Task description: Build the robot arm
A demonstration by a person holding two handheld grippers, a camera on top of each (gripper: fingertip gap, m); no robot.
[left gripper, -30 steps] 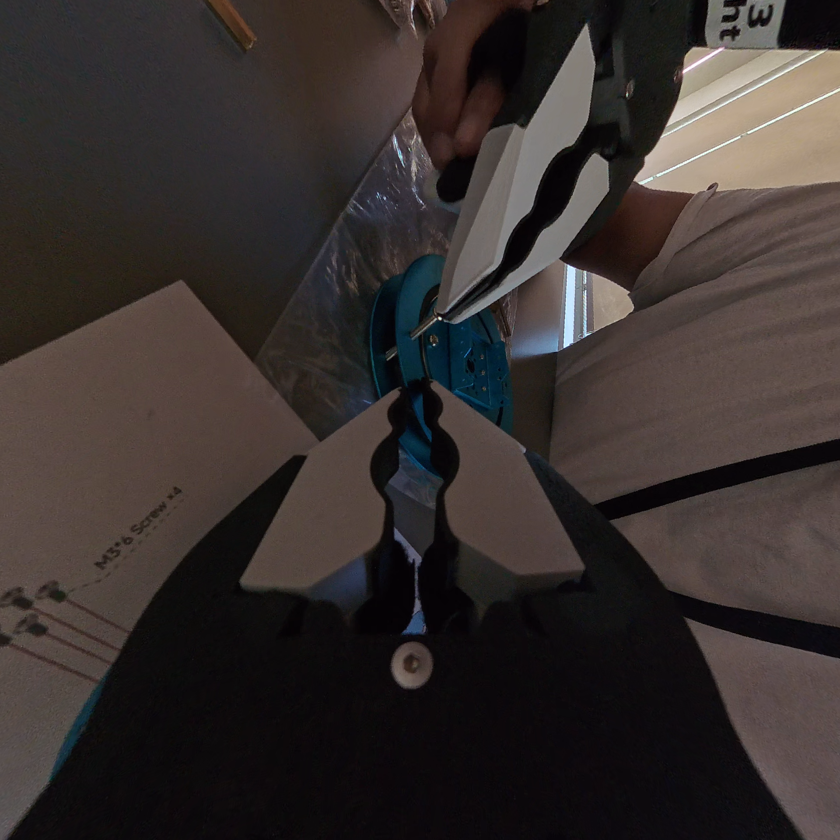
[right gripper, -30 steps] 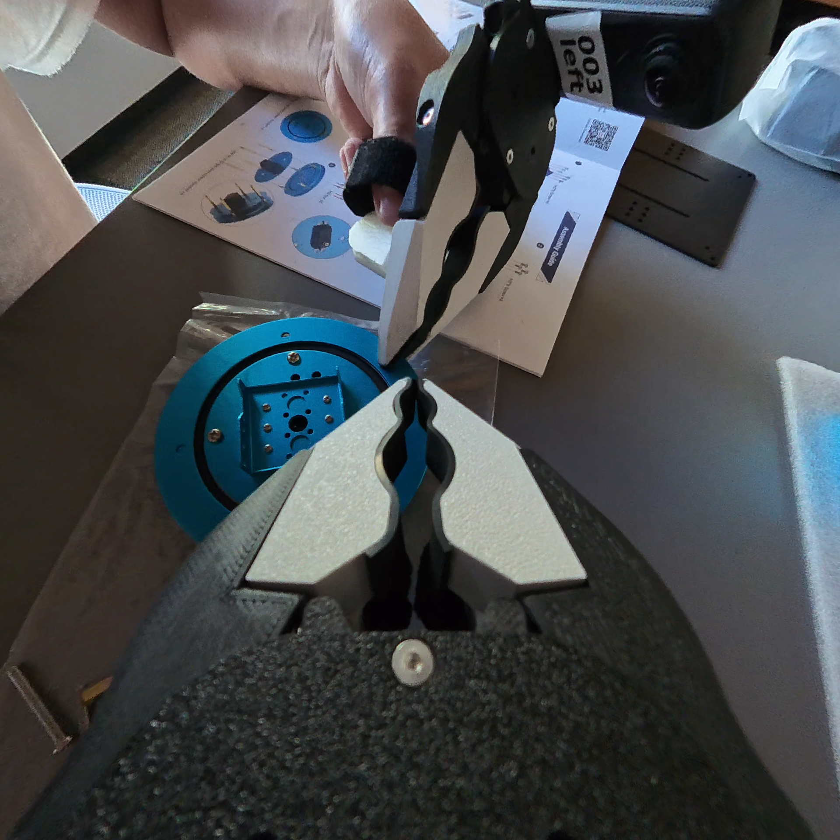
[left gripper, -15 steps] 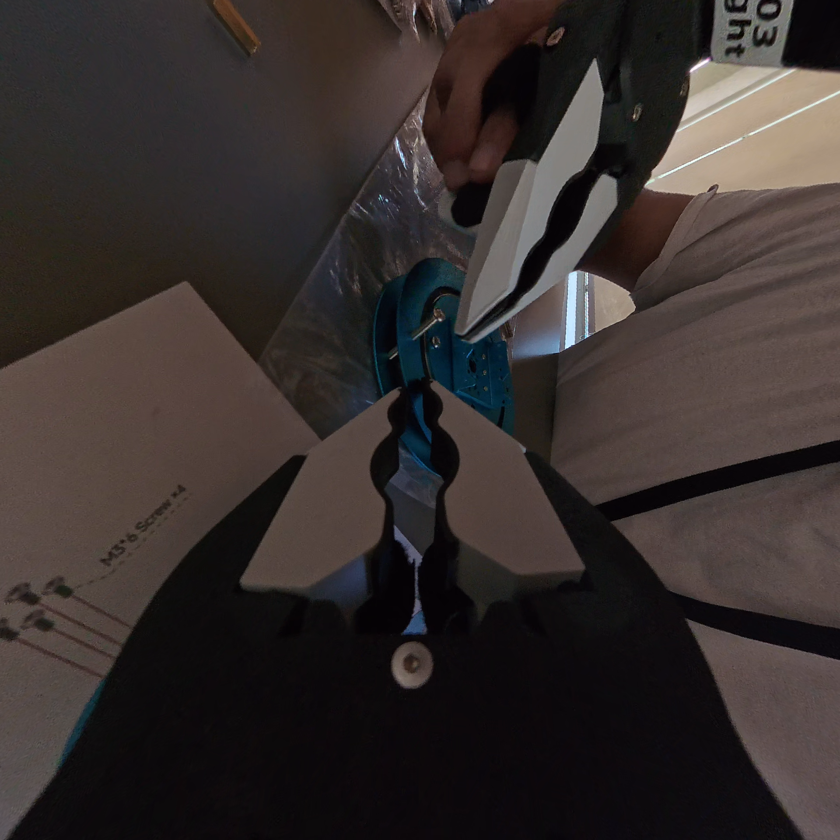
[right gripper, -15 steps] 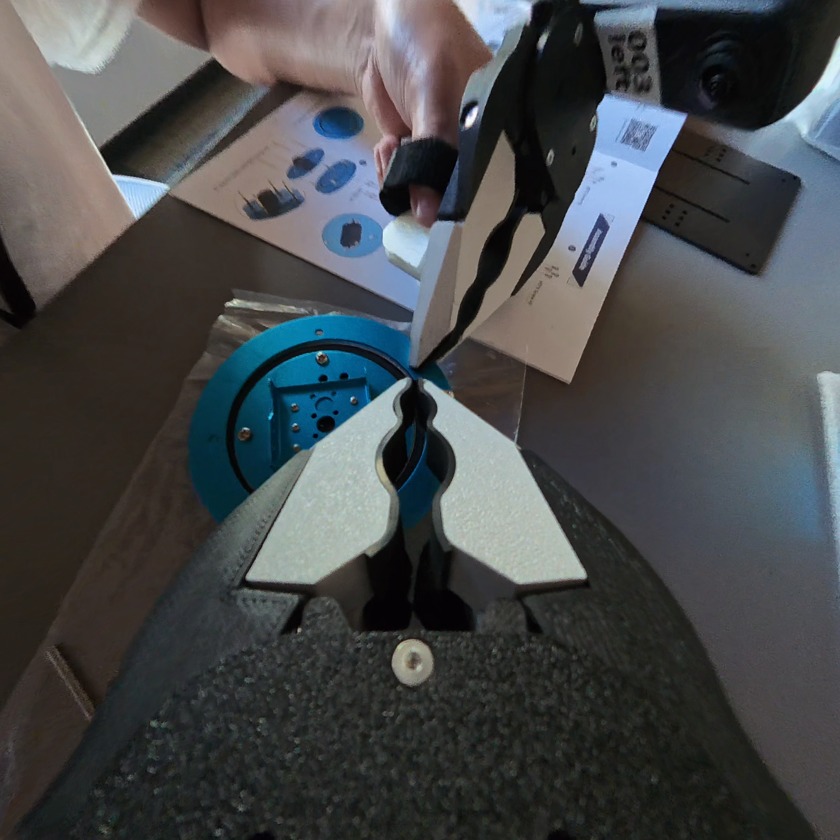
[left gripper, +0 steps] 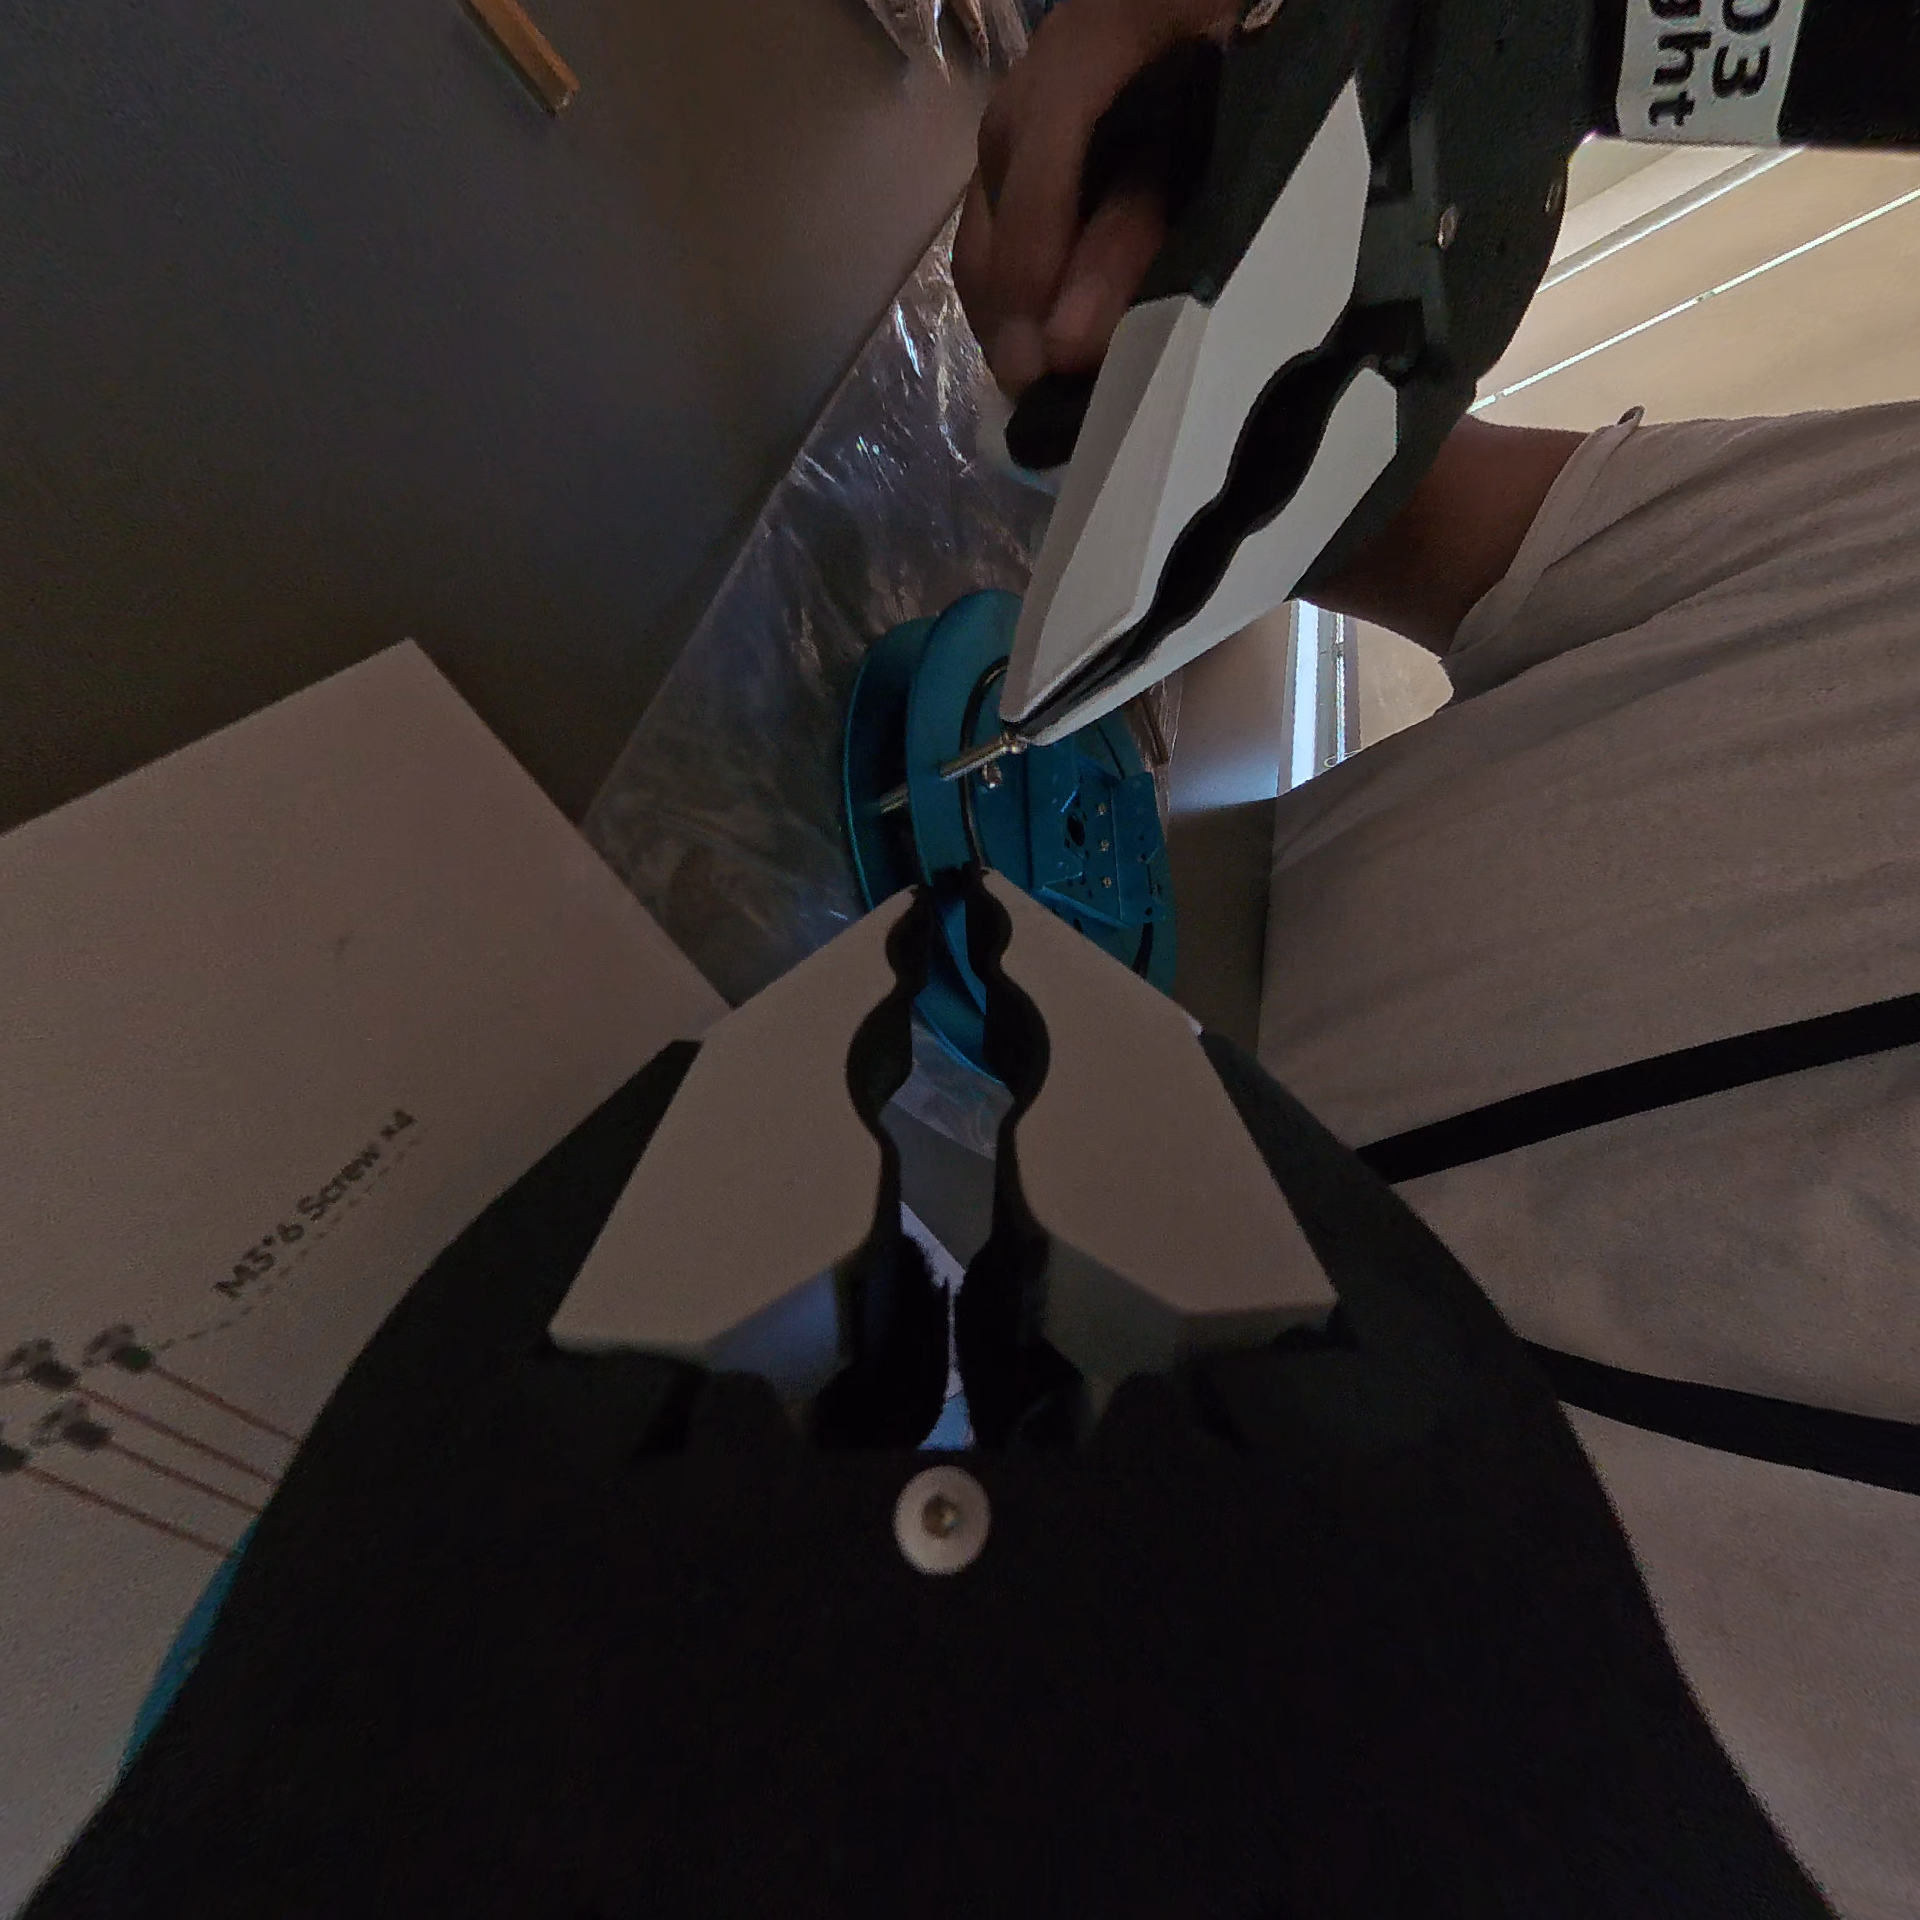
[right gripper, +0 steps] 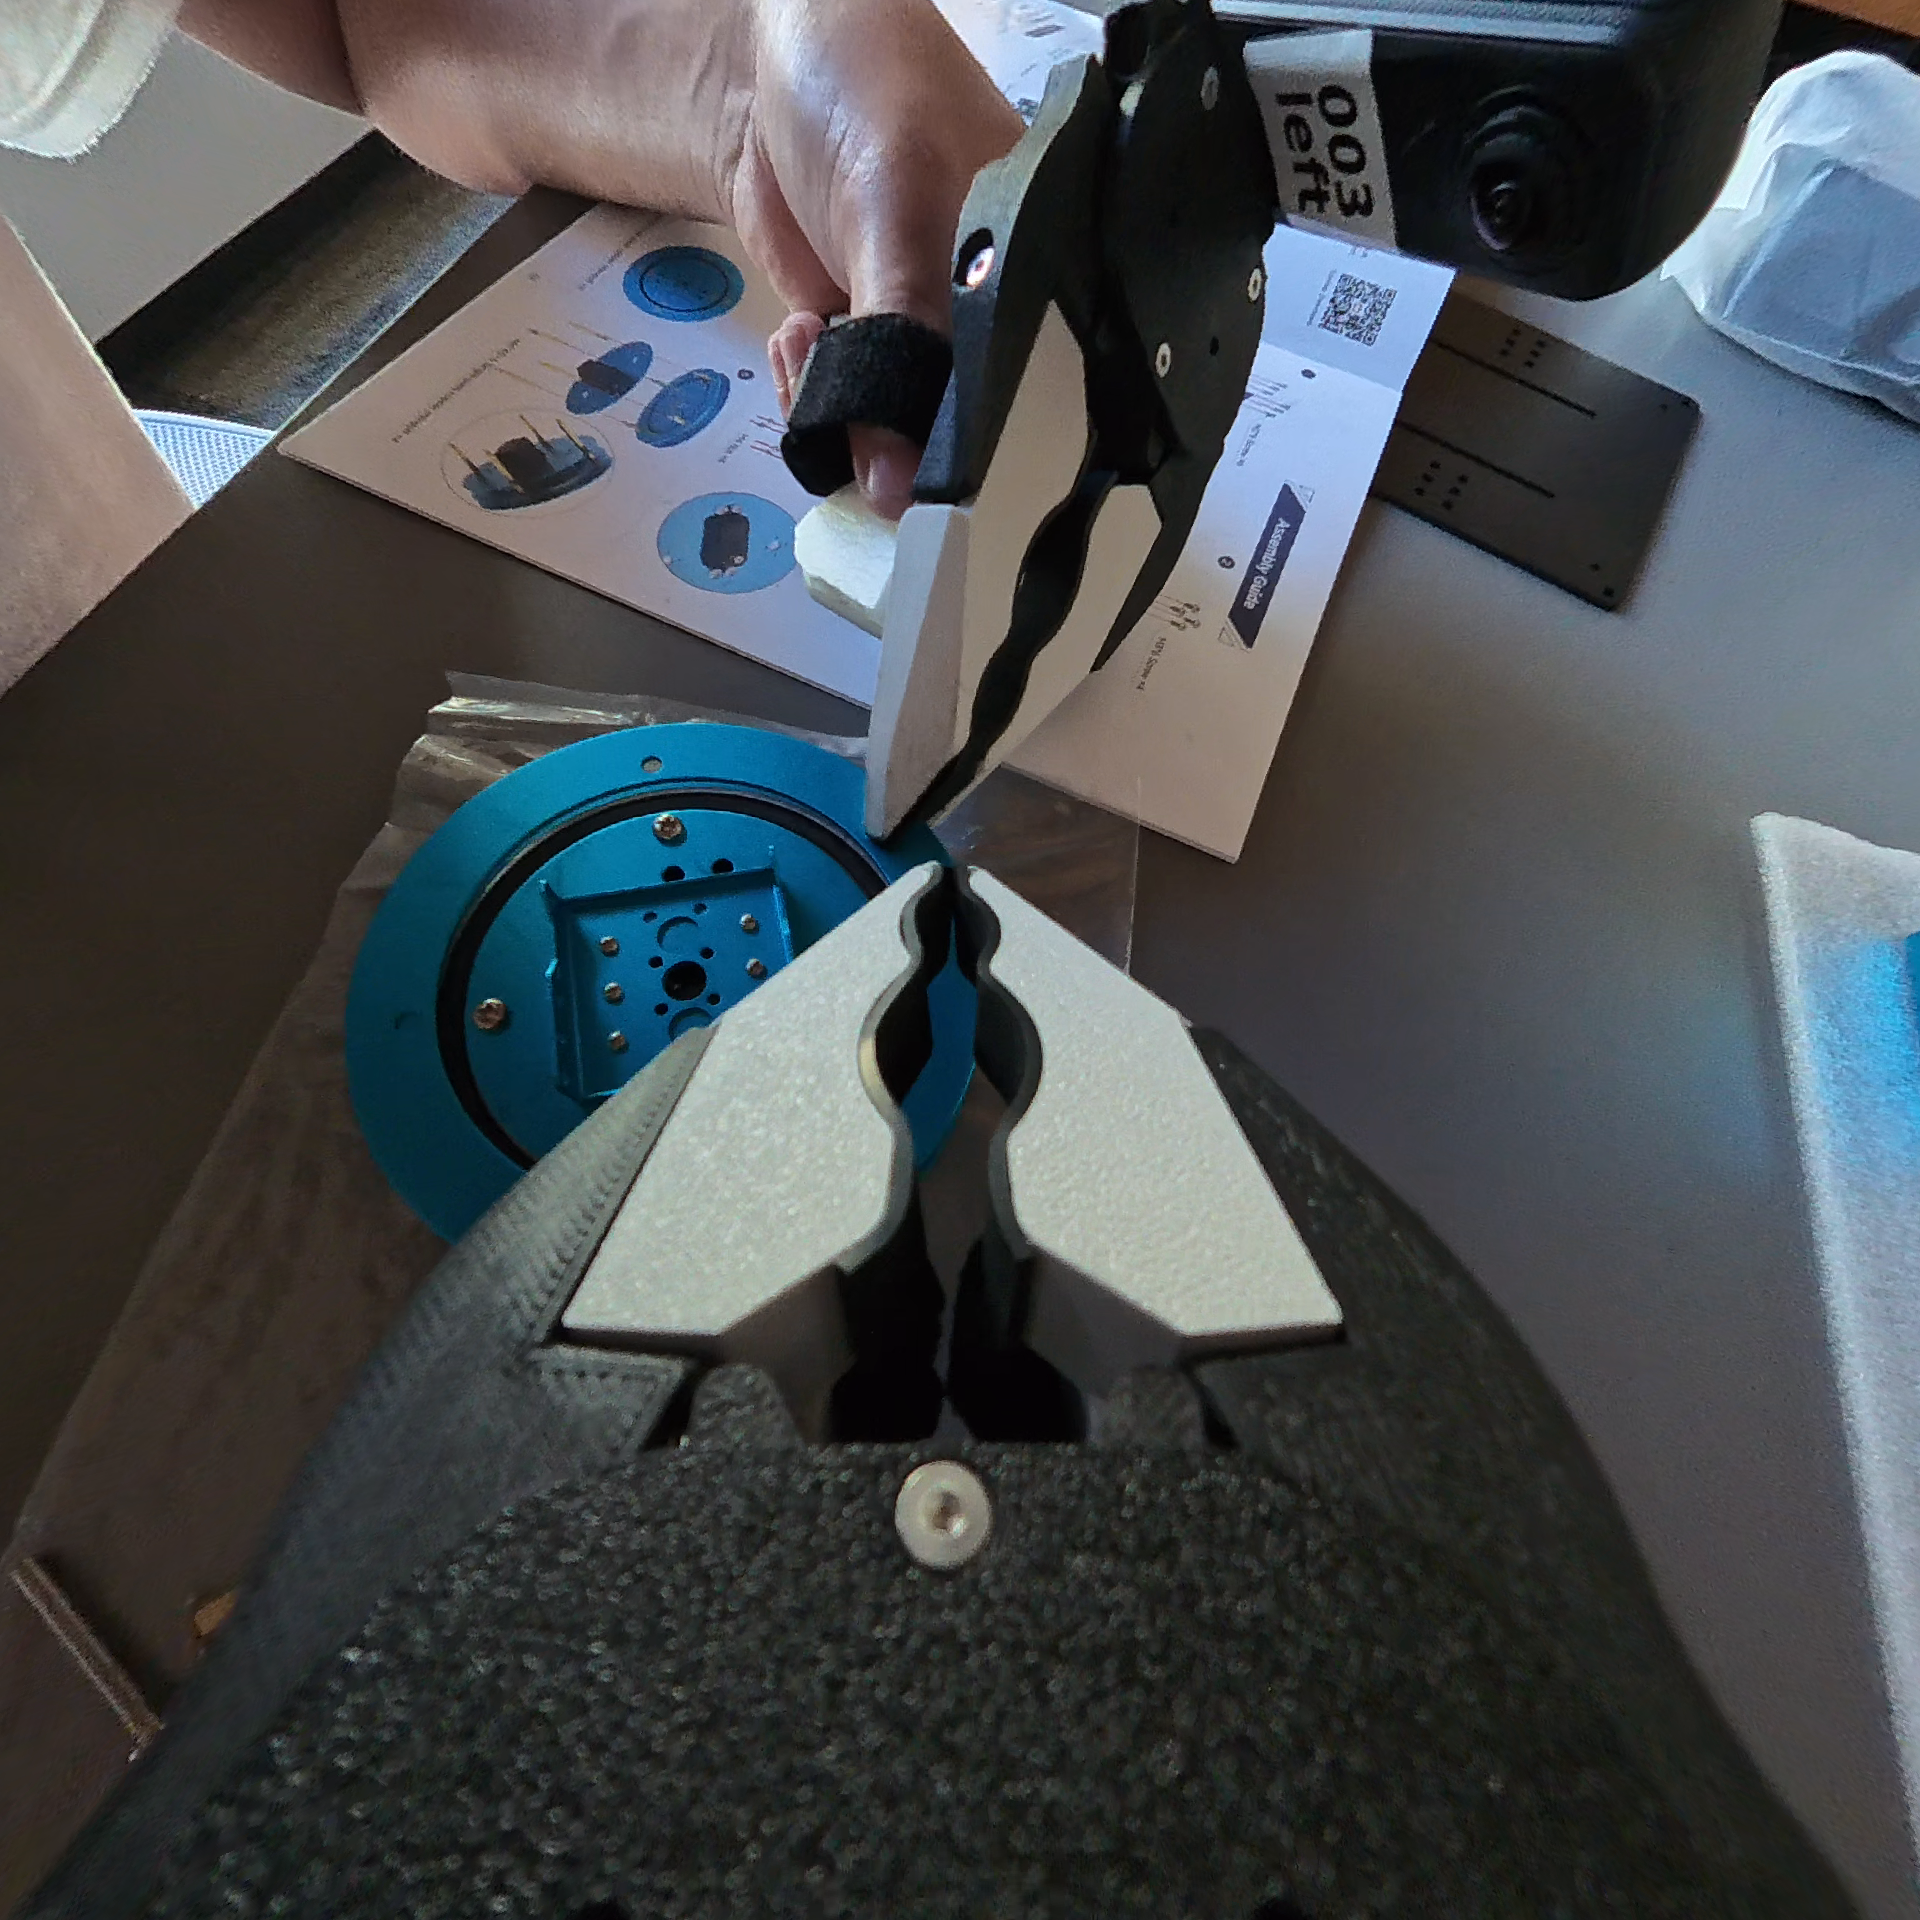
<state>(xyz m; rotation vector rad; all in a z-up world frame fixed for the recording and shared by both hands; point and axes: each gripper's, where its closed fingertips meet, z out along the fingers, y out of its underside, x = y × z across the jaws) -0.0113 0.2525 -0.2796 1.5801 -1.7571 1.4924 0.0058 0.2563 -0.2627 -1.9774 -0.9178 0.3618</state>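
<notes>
Grips a screw (left gripper: 977,756) in clenched right tongs (left gripper: 1023,727) over the disc (right gripper: 499,862), left tongs (left gripper: 951,888) shut, tips on its rim; seems tiny, stiff, slippery, best pinched at the head.

A bright blue metal disc (right gripper: 499,935) with silver screws was seen on a clear, shiny plastic bag (right gripper: 260,1195). Both grippers' fingers (right gripper: 790,1122) were pale grey on black bodies. The table (right gripper: 1455,935) was grey-brown, the printed sheet (right gripper: 644,395) white with blue pictures, the plate (right gripper: 1538,416) black.
</notes>
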